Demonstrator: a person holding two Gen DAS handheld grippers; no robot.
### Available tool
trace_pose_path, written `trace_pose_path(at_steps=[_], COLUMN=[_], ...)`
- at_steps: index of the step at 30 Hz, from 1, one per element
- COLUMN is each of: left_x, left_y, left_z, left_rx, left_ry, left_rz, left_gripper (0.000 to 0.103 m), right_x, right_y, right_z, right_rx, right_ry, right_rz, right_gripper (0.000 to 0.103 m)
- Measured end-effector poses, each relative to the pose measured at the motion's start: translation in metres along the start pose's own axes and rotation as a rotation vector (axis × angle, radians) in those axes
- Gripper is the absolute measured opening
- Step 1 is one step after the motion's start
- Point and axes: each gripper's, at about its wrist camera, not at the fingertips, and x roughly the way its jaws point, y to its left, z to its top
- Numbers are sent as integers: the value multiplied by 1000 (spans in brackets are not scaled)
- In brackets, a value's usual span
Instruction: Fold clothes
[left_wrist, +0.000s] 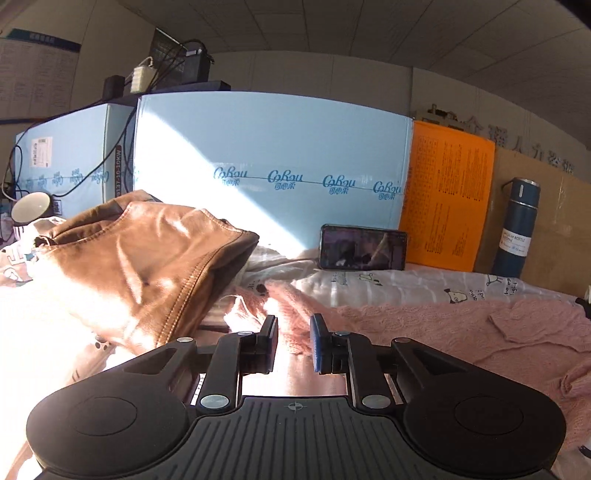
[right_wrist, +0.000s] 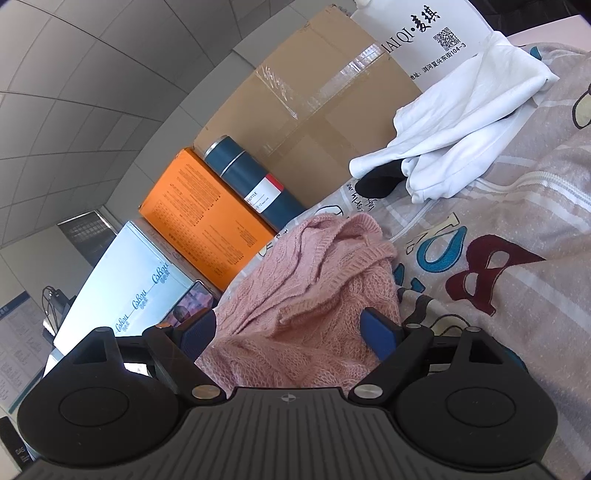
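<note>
Left tongs (left_wrist: 293, 334) sit low over the worktop, jaws parted with a narrow gap, nothing between them; tips just short of the edge of the pink cable-knit sweater (left_wrist: 443, 328), which lies spread flat to the right across a white printed sheet (left_wrist: 406, 286). Brown leather jacket (left_wrist: 147, 258) heaped on the left, in hard sunlight, partly over the pink knit's far-left end. Behind: black phone (left_wrist: 364, 248) propped on its side against a light blue carton (left_wrist: 273, 147), orange box (left_wrist: 447, 199), dark blue vacuum bottle (left_wrist: 515, 229) standing in front of a brown cardboard box (left_wrist: 546, 229). Right tongs (right_wrist: 291, 332) spread wide, straddling a bunched fold of the same sweater (right_wrist: 306, 280); fabric fills the gap, but I cannot tell whether either pad touches it. Beyond it, a grey striped garment with big appliqué letters (right_wrist: 517, 258) and a white garment (right_wrist: 465, 125) crumpled over something black (right_wrist: 380, 181).
</note>
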Motion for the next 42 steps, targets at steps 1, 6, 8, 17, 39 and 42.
trace_pose_path(at_steps=[1, 6, 8, 17, 39, 42], left_x=[-9, -18, -12, 49, -18, -5], left_y=[5, 20, 24, 3, 40, 52], left_z=[-2, 1, 6, 29, -3, -8], left_rx=[-6, -91, -141, -286, -62, -73], left_ry=[-15, -24, -10, 108, -50, 33], left_rz=[9, -37, -82, -165, 37, 94], left_gripper=[17, 20, 37, 71, 16, 19], right_x=[0, 0, -1, 0, 0, 0], right_y=[0, -1, 0, 1, 1, 2], right_z=[0, 0, 0, -1, -1, -1], right_rx=[0, 1, -2, -8, -7, -10], right_ry=[0, -1, -1, 4, 5, 9], right_rz=[0, 0, -4, -12, -2, -2], right_gripper=[84, 84, 84, 84, 86, 86])
